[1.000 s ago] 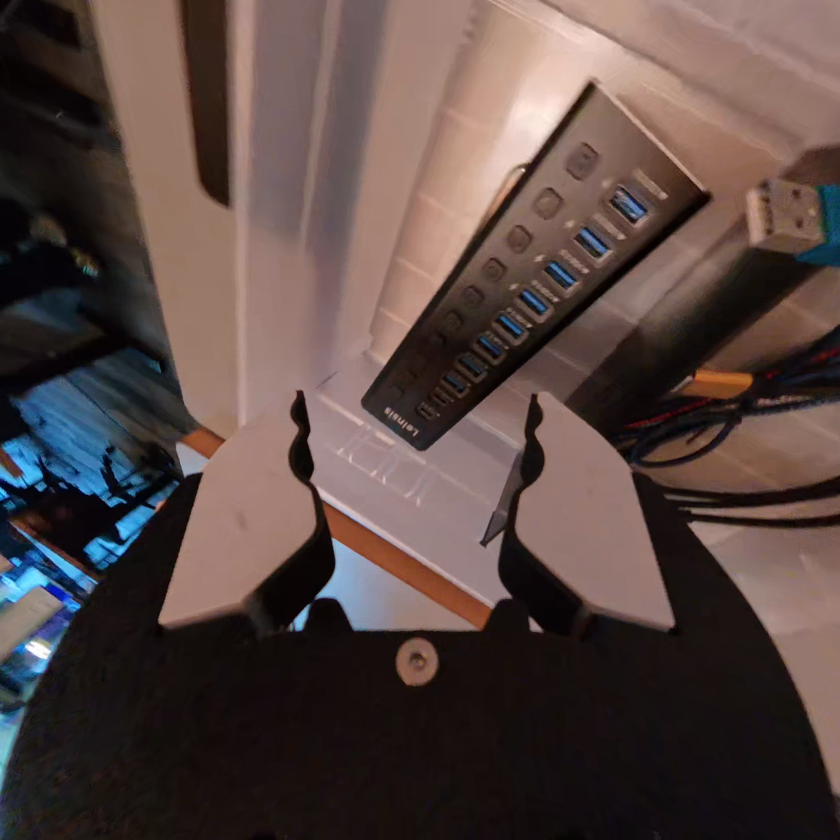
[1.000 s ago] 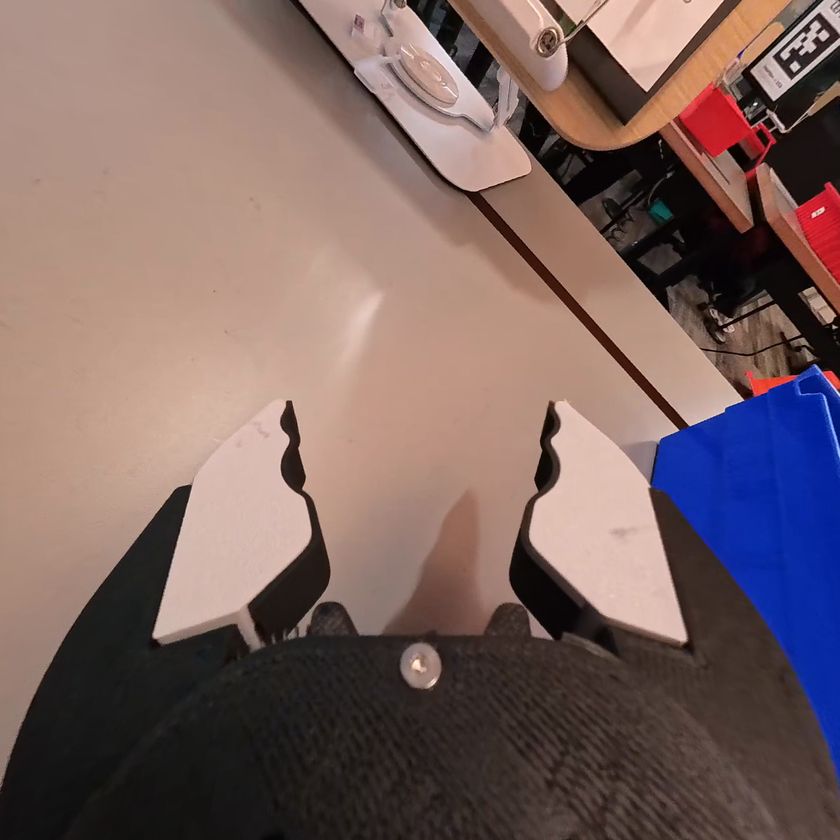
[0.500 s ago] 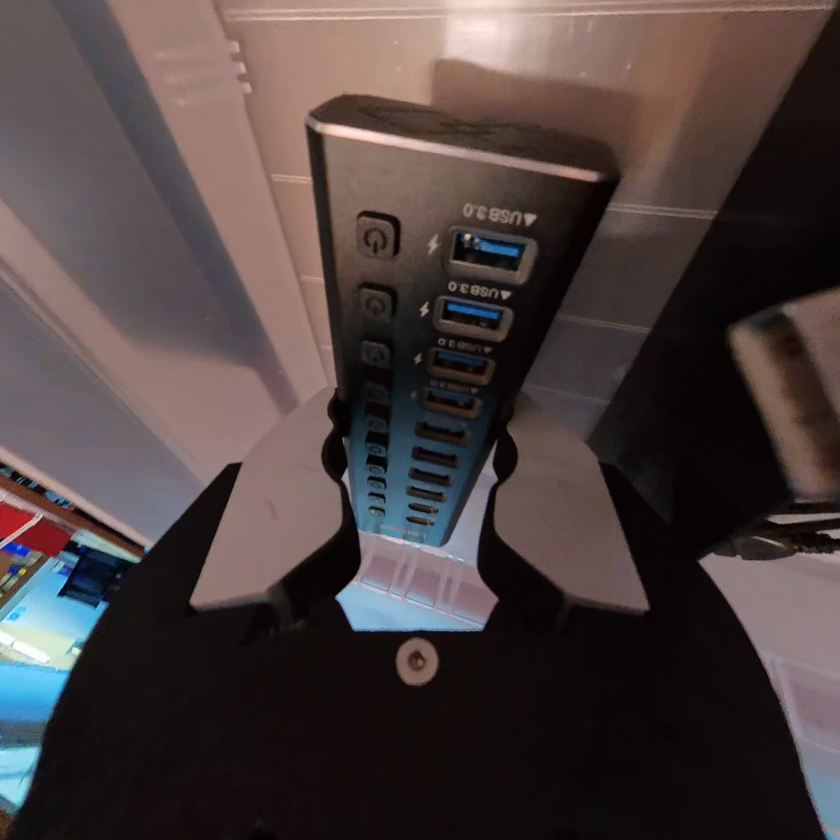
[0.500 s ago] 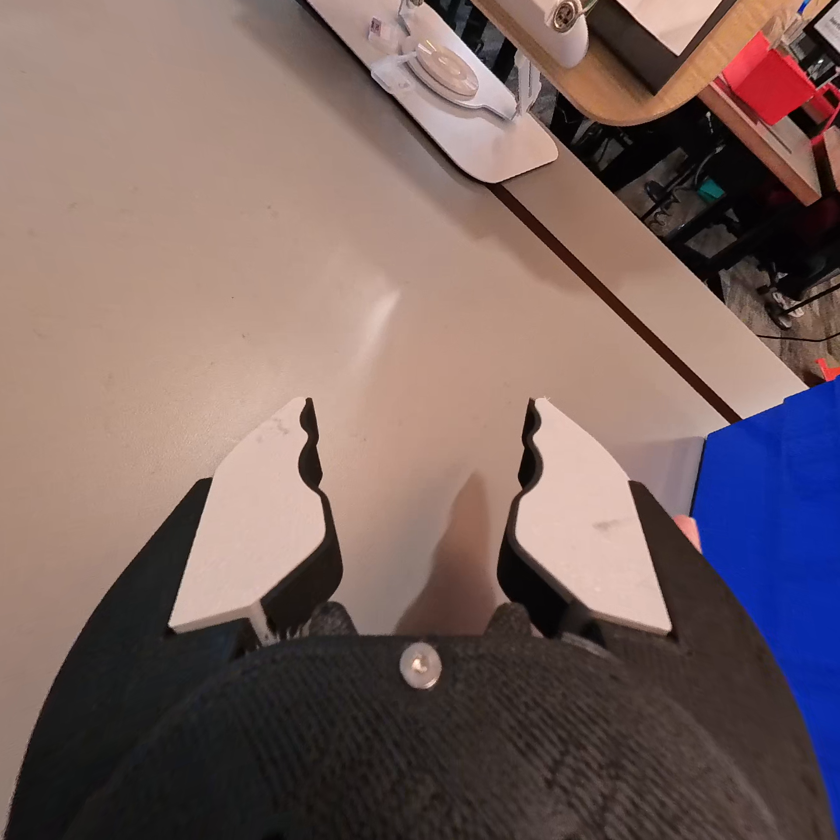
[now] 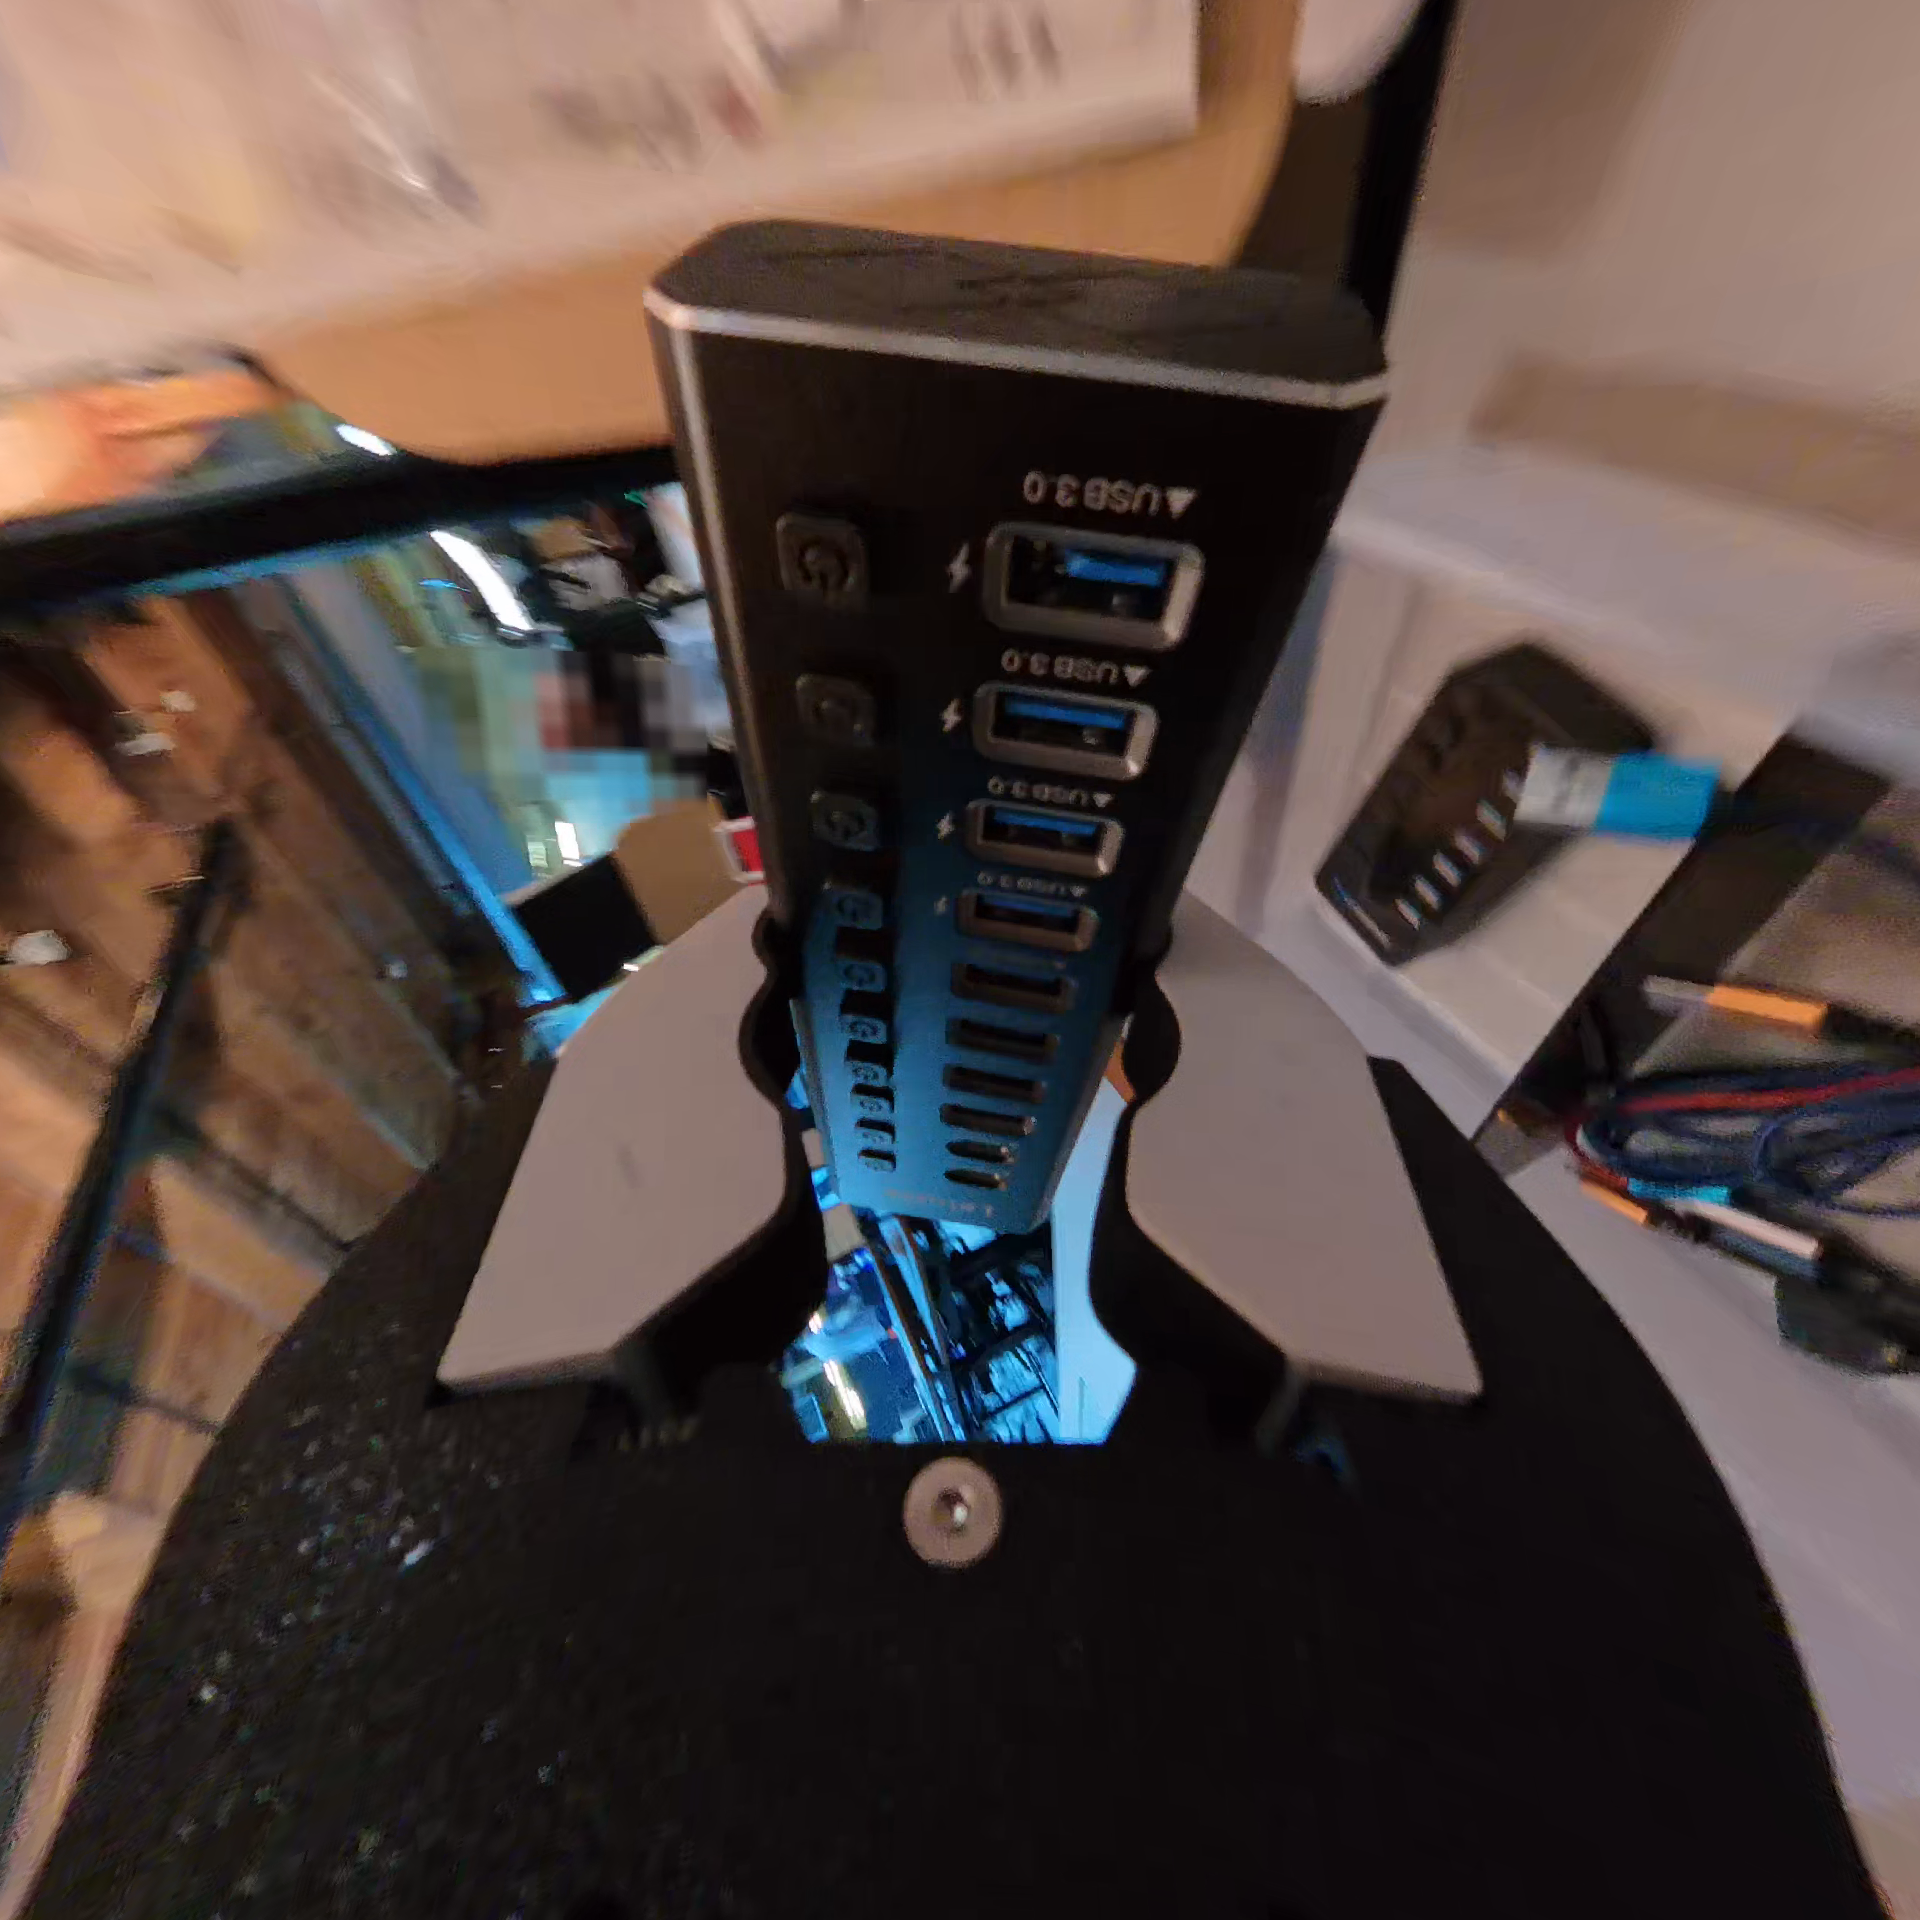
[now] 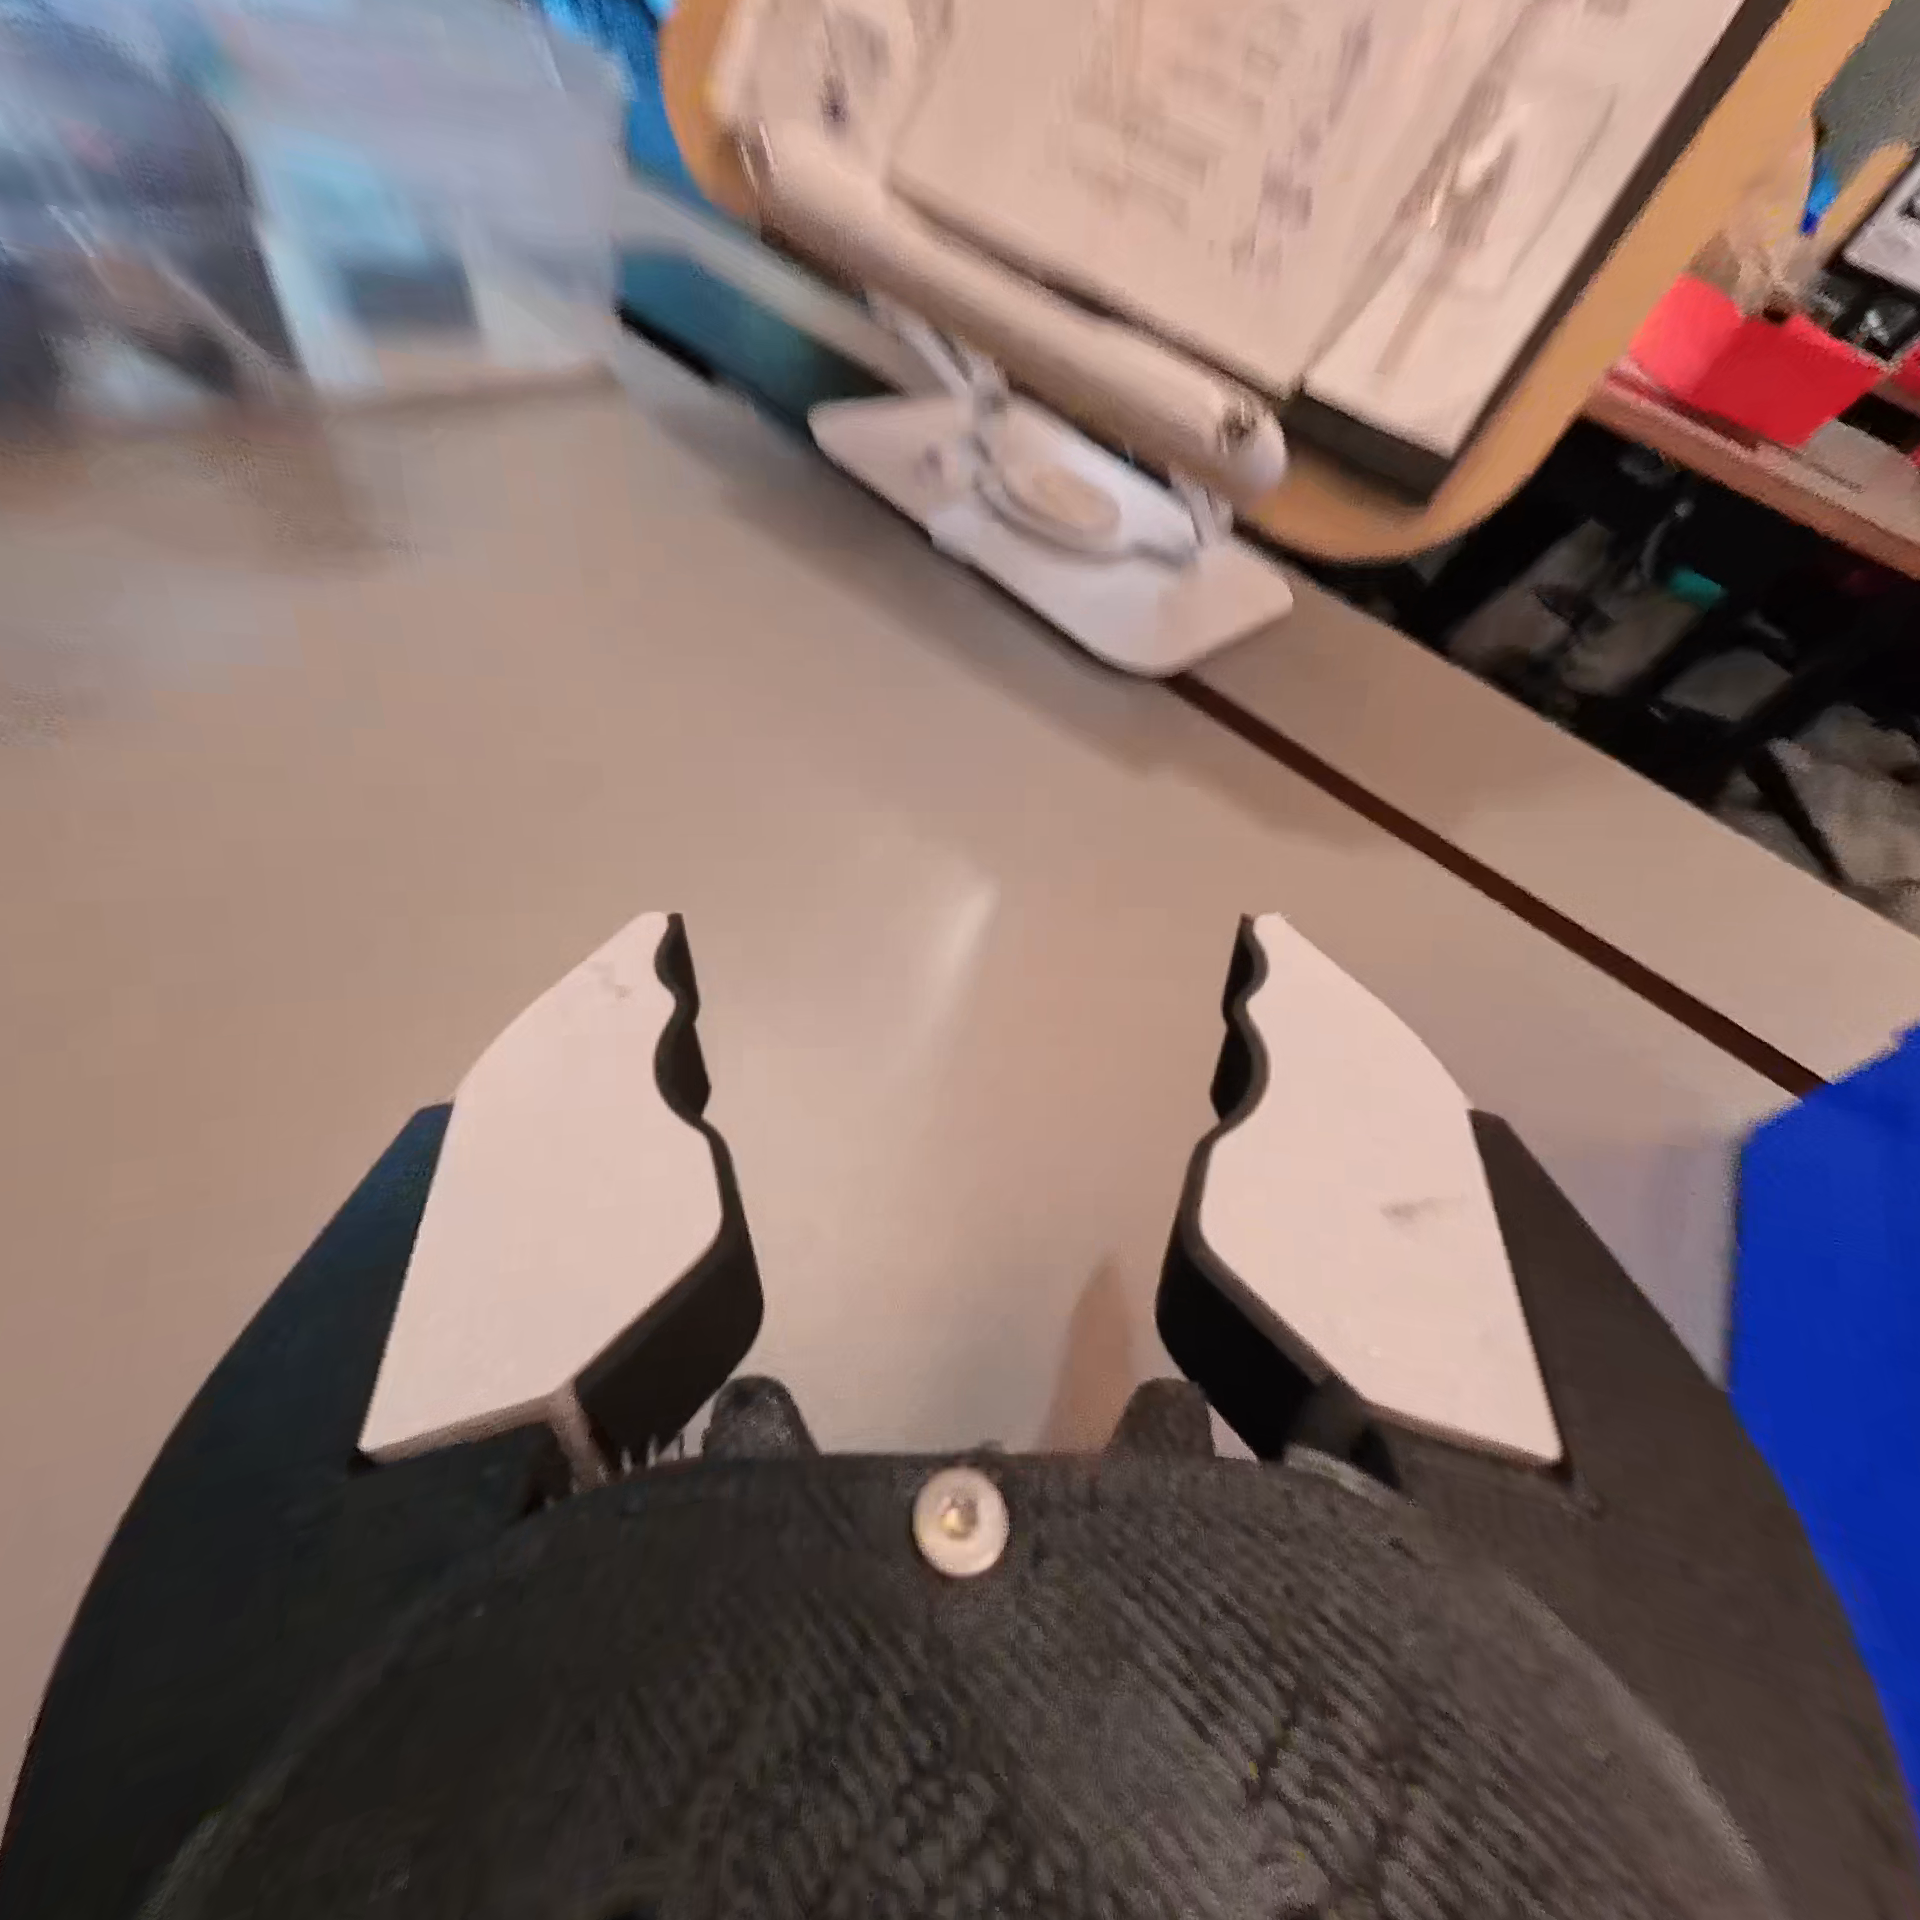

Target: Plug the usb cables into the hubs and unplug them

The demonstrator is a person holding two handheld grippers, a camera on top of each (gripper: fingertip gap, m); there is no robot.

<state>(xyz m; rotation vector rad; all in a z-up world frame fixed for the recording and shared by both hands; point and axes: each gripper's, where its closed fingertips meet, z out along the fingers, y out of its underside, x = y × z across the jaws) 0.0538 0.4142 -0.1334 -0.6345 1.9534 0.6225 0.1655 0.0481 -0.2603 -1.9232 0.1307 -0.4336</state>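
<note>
Hub (image 5: 1013, 665): black, long, with a column of blue ports down its right side and a column of round buttons down its left. It stands lengthwise away from the camera, lifted clear of any surface. All visible ports are empty.

Left gripper (image 5: 956, 940): closed on the hub's near end, one finger (image 5: 644, 1164) against each long side. The hub's near tip shows between the finger bases.

Second hub (image 5: 1455, 800): black, lying tilted to the right of the held one, against a white surface; blurred.

Blue plug (image 5: 1621, 795): metal tip pointing left, overlapping the second hub's right end. Whether it is seated in a port cannot be told.

Cables (image 5: 1766, 1153): a tangle of blue, red and black leads at the right edge, in a dark-walled tray. An orange plug (image 5: 1756, 1008) lies above the tangle.

Right gripper (image 6: 961, 935): fingers spread wide, nothing between them. It hangs over a bare grey table (image 6: 416, 831).

White stand (image 6: 1070, 551): flat base on the table's far edge, carrying a white arm, blurred.

Blue bin (image 6: 1839, 1299): just right of the right gripper, at the frame edge.

Red bins (image 6: 1756, 364): on a farther desk at upper right.

Left wrist view background: wooden floor and blurred shelving at left.
</note>
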